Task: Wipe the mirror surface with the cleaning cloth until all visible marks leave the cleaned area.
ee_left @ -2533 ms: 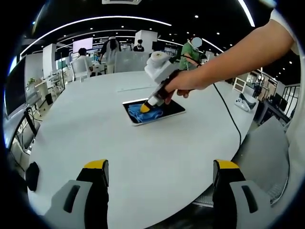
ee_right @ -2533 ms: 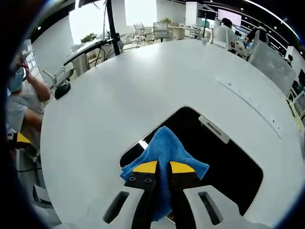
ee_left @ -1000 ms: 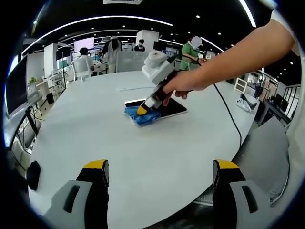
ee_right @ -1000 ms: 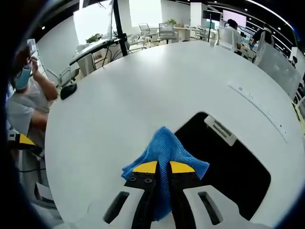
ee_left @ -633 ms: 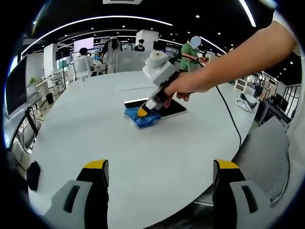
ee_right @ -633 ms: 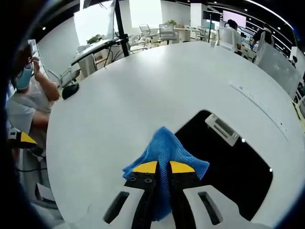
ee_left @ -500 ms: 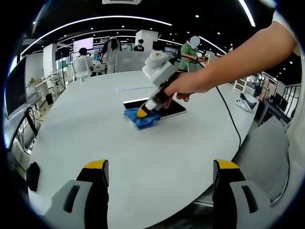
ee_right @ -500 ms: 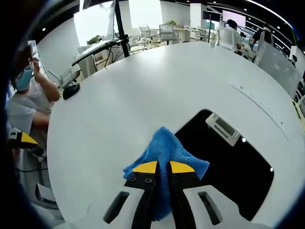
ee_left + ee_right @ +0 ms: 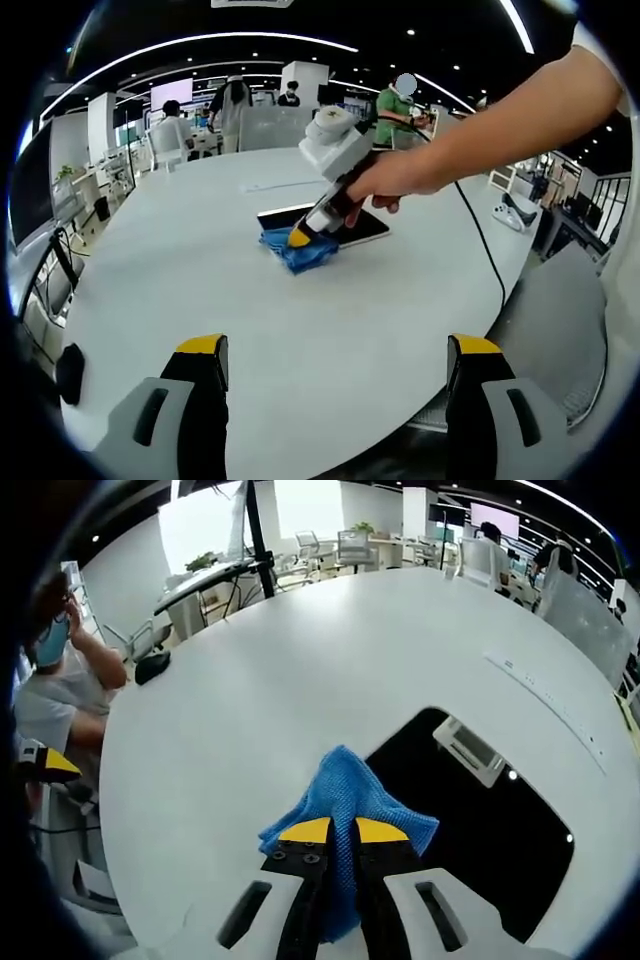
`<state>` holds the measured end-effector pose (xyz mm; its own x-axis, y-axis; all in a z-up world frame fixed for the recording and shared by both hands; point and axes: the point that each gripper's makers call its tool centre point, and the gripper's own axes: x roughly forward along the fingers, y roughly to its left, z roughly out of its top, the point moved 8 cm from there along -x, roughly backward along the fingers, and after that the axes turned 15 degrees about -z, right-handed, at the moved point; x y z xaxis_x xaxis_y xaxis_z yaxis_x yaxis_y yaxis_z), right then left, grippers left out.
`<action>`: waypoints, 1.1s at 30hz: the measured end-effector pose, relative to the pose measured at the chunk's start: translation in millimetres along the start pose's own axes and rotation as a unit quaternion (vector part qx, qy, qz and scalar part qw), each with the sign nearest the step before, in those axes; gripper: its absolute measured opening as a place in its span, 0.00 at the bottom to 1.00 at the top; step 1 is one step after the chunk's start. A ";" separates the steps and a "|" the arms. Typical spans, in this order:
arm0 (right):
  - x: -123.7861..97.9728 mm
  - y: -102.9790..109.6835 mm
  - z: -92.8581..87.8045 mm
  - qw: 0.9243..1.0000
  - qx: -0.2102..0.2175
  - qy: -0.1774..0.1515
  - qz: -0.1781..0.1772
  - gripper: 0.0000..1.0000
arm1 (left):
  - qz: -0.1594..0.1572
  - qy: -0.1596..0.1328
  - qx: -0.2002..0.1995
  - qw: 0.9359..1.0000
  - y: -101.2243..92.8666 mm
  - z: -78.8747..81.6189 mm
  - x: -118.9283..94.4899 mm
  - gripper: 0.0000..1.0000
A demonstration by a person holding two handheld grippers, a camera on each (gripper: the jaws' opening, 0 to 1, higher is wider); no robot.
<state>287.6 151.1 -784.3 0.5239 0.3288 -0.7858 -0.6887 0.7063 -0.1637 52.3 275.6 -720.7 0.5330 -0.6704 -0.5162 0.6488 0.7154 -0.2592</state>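
Note:
A dark rectangular mirror [image 9: 352, 225] [image 9: 485, 825] lies flat on the white round table [image 9: 220, 280] [image 9: 300, 670]. My right gripper [image 9: 341, 832] [image 9: 298, 238] is shut on a blue cleaning cloth [image 9: 345, 790] [image 9: 300, 251], which hangs over the mirror's near-left edge and partly onto the table. In the left gripper view a person's hand and bare arm [image 9: 480, 125] hold that gripper. My left gripper [image 9: 338, 350] stands open low over the table's near edge, far from the mirror, with nothing between its jaws.
A black object [image 9: 68, 368] [image 9: 156, 666] lies near the table's edge. A black cable [image 9: 480, 235] runs across the table beside the mirror. A masked person [image 9: 55, 695] sits at the table's left side; more people and desks stand in the background.
The right gripper has dragged the cloth from the middle of the mirror to its near-left edge and half onto the table. The left gripper has stayed where it was.

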 end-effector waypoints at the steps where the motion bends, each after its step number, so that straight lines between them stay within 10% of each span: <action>1: -0.2 -1.3 -0.7 1.000 0.002 0.001 0.000 0.03 | 0.000 0.000 0.000 1.000 0.1 0.0 0.0 0.91; 33: -15.9 -26.3 -24.9 1.000 0.013 -0.005 -0.013 0.03 | -0.007 0.004 0.003 1.000 -0.8 1.3 4.1 0.91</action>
<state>285.0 111.7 -782.4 0.5471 0.3164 -0.7750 -0.6619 0.7303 -0.1691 54.7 272.0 -721.6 0.5201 -0.6784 -0.5189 0.6592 0.7051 -0.2612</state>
